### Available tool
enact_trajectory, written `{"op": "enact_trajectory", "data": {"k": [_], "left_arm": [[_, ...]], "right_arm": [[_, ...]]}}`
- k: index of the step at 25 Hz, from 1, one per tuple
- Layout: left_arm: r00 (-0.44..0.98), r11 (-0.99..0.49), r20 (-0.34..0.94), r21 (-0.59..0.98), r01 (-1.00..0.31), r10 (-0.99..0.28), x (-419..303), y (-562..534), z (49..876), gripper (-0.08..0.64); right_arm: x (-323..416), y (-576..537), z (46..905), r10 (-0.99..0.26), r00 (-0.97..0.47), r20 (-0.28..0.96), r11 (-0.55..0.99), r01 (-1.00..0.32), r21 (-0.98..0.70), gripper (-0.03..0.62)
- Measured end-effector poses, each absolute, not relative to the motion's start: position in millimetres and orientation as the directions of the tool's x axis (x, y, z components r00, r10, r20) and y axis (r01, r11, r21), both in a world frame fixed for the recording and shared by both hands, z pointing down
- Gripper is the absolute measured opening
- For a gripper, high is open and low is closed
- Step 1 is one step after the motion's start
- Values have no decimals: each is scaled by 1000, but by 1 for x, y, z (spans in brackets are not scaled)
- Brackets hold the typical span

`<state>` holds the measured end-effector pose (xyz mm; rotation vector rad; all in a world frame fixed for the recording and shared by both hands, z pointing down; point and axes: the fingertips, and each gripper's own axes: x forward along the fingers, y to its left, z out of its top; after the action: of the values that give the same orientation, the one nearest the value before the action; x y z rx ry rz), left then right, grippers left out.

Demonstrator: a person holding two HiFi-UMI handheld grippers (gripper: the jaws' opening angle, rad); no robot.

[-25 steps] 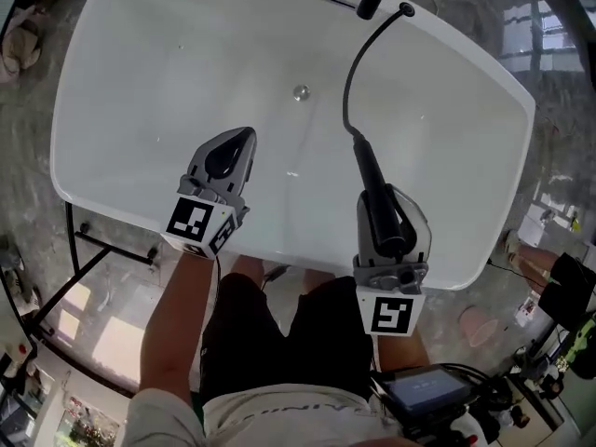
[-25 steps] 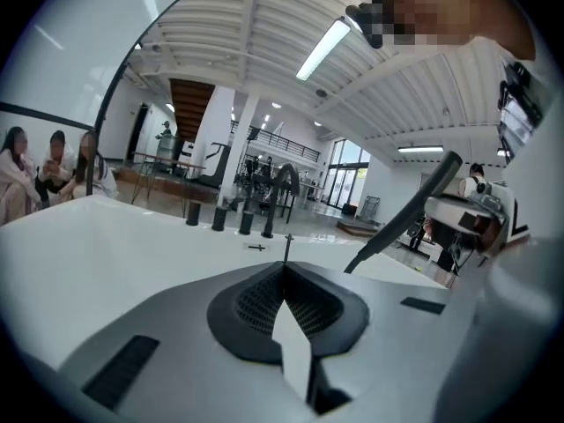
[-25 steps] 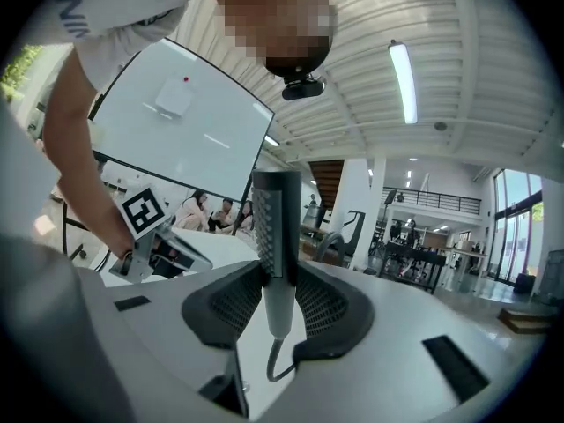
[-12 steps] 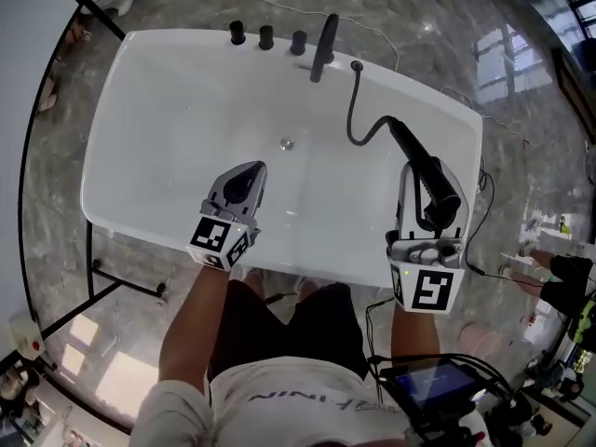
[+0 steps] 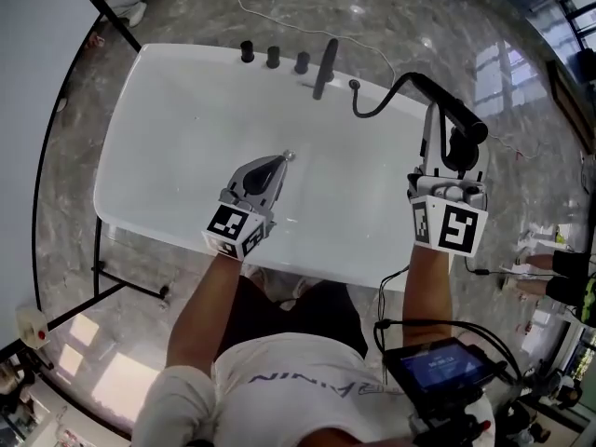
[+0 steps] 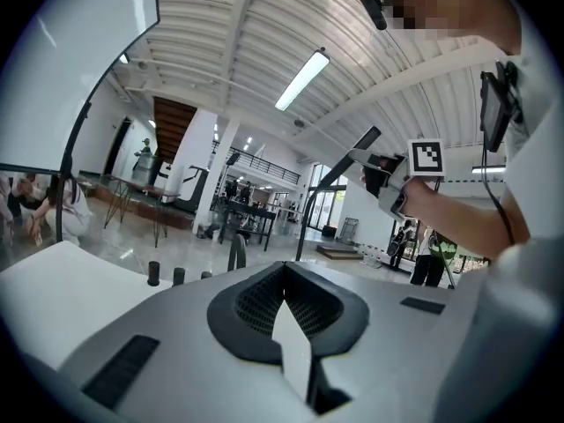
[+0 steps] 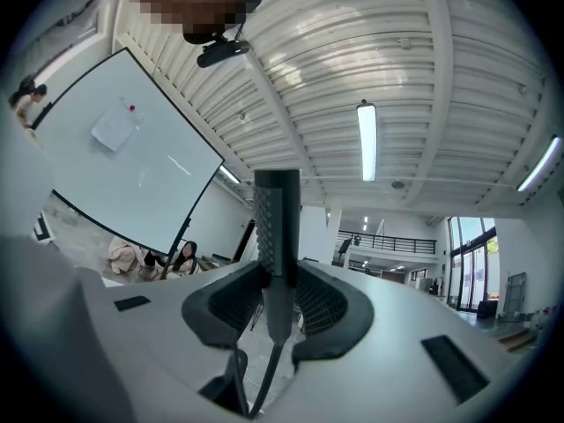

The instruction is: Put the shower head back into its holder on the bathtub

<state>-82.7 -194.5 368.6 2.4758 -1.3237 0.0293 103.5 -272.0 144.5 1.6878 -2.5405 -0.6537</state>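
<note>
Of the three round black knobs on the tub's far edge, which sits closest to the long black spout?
The right-hand knob in the head view, next to the spout; the middle knob and left-hand knob stand farther off.

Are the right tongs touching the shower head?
Touching. In the right gripper view, the right tongs grip the shower head from both sides.
</note>
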Motion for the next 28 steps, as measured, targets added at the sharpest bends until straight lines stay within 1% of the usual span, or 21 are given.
{"op": "enact_trajectory", "data": {"k": [4,10,17,23,28], "left_arm": [[571,-516,182,275,-811,-800,-85,-188,364,18],[540,-478,191,293,-828,-820,-99,-184,351,17],[523,-449,220,312,-837,-823,-94,-195,385,17],[512,-419,238,350,-838,-825,-93,-200,421,17],[513,-417,267,344,-841,-816,-90,-207,449,17]], "right_arm": [[104,-291,137,-891,-401,-215,311,-882,355,124],[100,-319,155,-907,-394,-149,319,-873,370,124],[104,-376,237,-917,-396,-52,350,-860,372,124],[116,-429,298,-922,-387,24,379,-885,272,124],[123,-460,343,-919,-387,71,390,-875,287,124]]}}
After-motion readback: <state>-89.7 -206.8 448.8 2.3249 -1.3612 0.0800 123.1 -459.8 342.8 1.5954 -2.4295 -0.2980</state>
